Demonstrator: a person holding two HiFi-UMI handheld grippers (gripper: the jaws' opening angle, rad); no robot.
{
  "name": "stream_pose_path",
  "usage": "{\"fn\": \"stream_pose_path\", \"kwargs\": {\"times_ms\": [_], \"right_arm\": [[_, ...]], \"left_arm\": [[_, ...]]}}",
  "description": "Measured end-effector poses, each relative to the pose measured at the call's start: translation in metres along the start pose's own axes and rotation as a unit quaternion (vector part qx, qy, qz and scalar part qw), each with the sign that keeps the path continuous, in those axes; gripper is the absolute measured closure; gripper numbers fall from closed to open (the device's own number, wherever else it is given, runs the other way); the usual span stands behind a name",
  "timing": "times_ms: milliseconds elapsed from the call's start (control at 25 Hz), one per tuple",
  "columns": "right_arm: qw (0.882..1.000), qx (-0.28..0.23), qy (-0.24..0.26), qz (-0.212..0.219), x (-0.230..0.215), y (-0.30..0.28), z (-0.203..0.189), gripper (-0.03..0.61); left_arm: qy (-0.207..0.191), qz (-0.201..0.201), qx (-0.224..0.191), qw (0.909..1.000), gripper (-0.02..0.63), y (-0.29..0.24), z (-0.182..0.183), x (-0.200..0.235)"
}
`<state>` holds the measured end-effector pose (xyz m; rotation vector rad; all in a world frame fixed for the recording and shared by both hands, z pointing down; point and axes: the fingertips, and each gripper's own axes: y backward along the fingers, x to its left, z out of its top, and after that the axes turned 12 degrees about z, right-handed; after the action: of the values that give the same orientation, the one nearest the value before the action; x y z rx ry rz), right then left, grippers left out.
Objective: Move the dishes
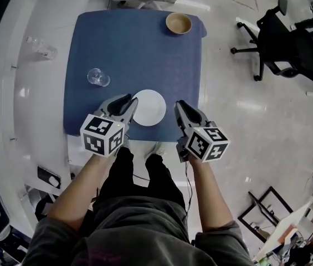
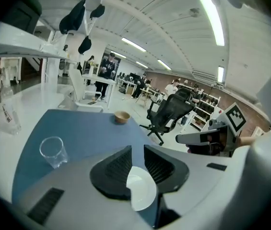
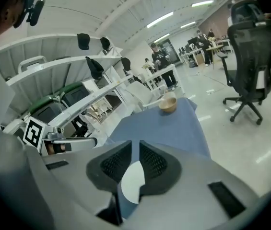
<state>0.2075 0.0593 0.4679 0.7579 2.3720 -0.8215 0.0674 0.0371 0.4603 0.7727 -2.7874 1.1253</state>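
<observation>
My left gripper (image 1: 129, 100) holds its jaws slightly apart, my right gripper (image 1: 179, 105) nearly closed; both empty. They flank the white plate (image 1: 149, 107) on the bench (image 1: 139, 43), presumably for a two-sided lift.

The table's cloth (image 1: 134, 54) is matt blue. The plate (image 1: 148, 107) is smooth, glossy white, the glass (image 1: 97, 77) clear, the bowl (image 1: 178, 22) at the far right corner wood-like. The left gripper (image 2: 137, 150) and right gripper (image 3: 135, 145) are matt grey plastic with ribbed black pads (image 2: 118, 169).
</observation>
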Motion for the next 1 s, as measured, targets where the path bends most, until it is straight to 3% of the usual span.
{"fn": "stream_pose_path", "kwargs": {"times_ms": [400,640,1000], "right_arm": [[0.989,-0.056,0.12,0.058,0.078,0.072,0.107,0.541],[0.98,-0.092,0.161,0.077,0.106,0.111,0.149,0.541],[0.97,-0.131,0.191,0.072,0.135,0.129,0.186,0.541]], "left_arm": [[-0.031,0.001,-0.126,0.9915,0.529,0.092,0.117,-0.067],[-0.055,-0.012,-0.18,0.9821,0.528,0.134,0.156,-0.1],[-0.07,-0.021,-0.223,0.972,0.52,0.165,0.196,-0.098]]}}
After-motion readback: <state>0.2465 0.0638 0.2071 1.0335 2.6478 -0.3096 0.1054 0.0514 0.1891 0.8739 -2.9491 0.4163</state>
